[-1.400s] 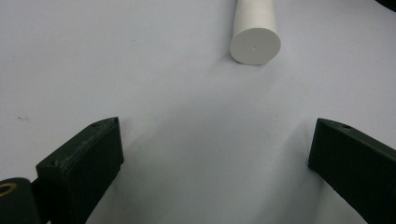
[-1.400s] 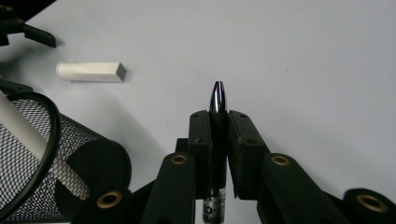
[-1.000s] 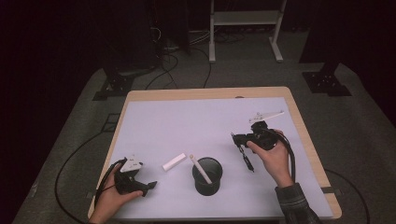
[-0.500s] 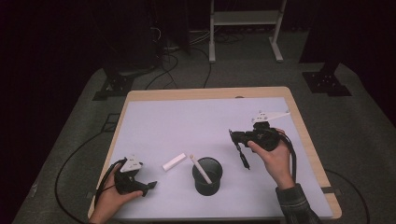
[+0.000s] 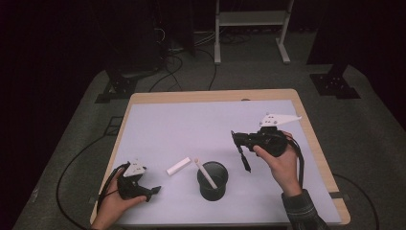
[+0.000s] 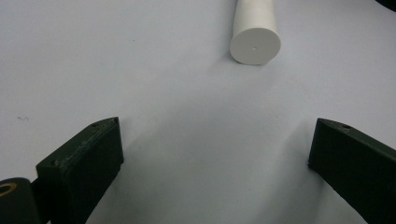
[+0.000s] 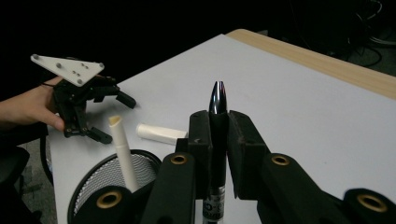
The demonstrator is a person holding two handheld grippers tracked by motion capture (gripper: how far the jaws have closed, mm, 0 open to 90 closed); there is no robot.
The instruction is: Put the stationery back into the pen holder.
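My right gripper (image 5: pixel 238 139) is held above the table's right side, shut on a black pen (image 5: pixel 245 160) that hangs down from its jaws. In the right gripper view the jaws (image 7: pixel 218 126) clamp the pen (image 7: pixel 218 100) with its silver tip pointing up. A black mesh cup (image 5: pixel 213 188) stands near the front middle with a white stick (image 5: pixel 206 173) leaning in it. A short white cylinder (image 5: pixel 178 166) lies on the mat left of the cup. My left gripper (image 5: pixel 154 190) rests at the front left, open, and faces the cylinder's round end (image 6: pixel 255 42) from a short way off.
A pale mat (image 5: pixel 191 129) covers the wooden table (image 5: pixel 215 95). The right gripper view shows the cup (image 7: pixel 93 184), the stick (image 7: pixel 122 149), the cylinder (image 7: pixel 161 133) and the left gripper (image 7: pixel 84 100) farther off. Cables and a metal stand lie on the floor beyond.
My right hand has risen a little with the pen and drifted slightly left. The left hand, the cup and the cylinder have stayed in place.
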